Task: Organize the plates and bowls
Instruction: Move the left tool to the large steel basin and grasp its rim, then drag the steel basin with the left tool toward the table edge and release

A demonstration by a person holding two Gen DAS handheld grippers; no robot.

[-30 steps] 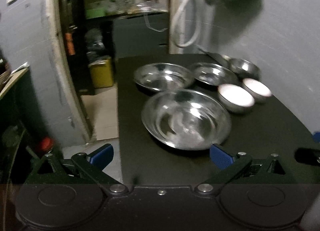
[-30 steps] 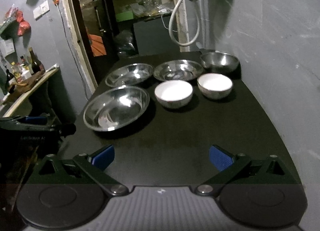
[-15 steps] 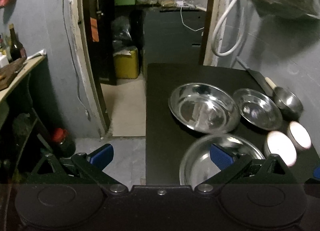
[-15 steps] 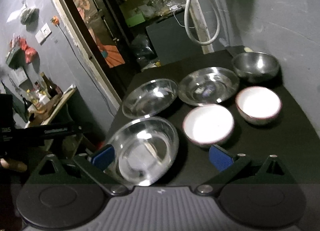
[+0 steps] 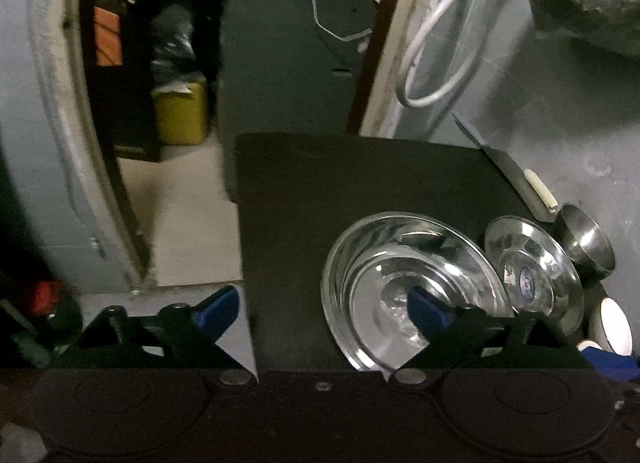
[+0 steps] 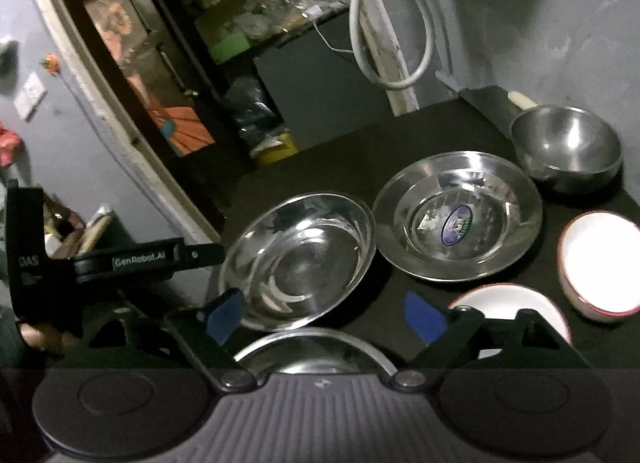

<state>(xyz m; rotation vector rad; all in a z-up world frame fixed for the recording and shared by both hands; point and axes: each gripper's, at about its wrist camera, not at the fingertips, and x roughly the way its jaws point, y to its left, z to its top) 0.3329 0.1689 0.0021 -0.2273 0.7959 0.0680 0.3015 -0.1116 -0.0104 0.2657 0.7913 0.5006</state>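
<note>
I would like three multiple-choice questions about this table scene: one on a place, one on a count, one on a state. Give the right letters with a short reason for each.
1. Where does the plate with the sticker stand?
A. Between the plain steel plate and the deep steel bowl
B. On the floor
C. Stacked inside a white bowl

2. How many white bowls show in the right wrist view?
A. None
B. Two
C. Five

3. What is the state of the right gripper?
A. Shut on a white bowl
B. Shut on the sticker plate
C. Open, holding nothing

Answers:
1. A: the plain plate lies to its left and the deep bowl behind it to the right.
2. B: one white bowl sits at the right edge, and another shows partly behind the gripper.
3. C: the jaws stand apart with nothing pressed between them.
</note>
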